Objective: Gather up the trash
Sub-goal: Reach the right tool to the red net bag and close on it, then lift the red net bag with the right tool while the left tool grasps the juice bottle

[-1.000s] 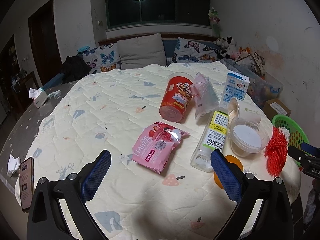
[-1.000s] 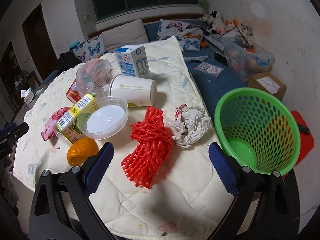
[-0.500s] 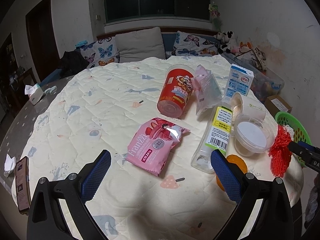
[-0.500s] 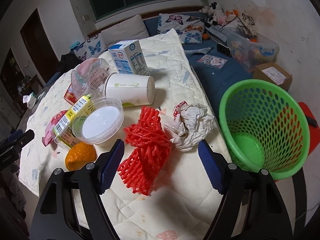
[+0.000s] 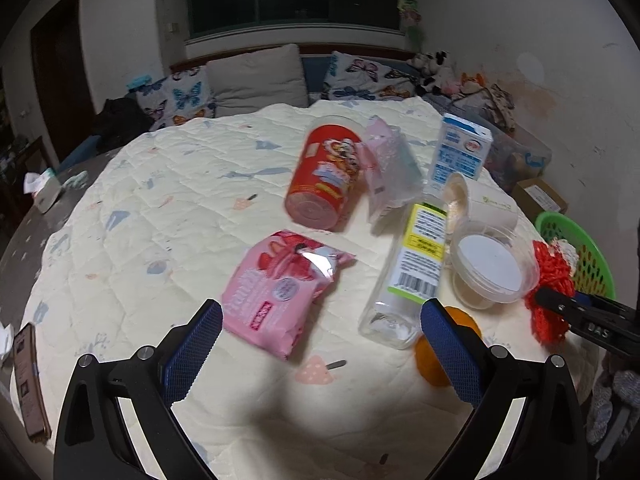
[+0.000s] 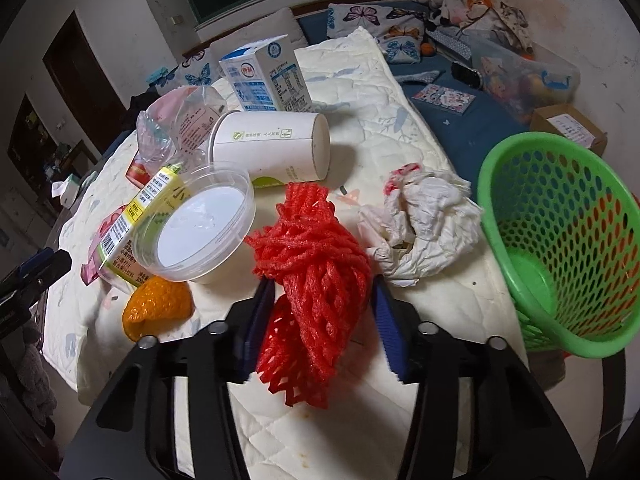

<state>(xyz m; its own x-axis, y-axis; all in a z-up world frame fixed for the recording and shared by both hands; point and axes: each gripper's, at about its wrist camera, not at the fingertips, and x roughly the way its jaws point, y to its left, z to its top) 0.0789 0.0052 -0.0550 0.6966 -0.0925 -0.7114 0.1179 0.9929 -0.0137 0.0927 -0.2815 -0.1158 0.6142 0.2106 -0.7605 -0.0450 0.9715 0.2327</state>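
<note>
Two grippers over littered table.
Right gripper closing, red net between its fingers; left gripper spread wide, grasping nothing.

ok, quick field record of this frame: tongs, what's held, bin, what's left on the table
right tongs: jaws closing around the red foam net, pads at its sides
left tongs: open, nothing between the pads, above the quilted table cover
bin: green basket at the table's right edge, looks empty
nearest trash to net: crumpled white paper, clear lidded tub, orange peel
further back: paper cup on its side, milk carton upright
by left tongs: pink snack wrapper, clear bottle, red snack cup lying down
</note>
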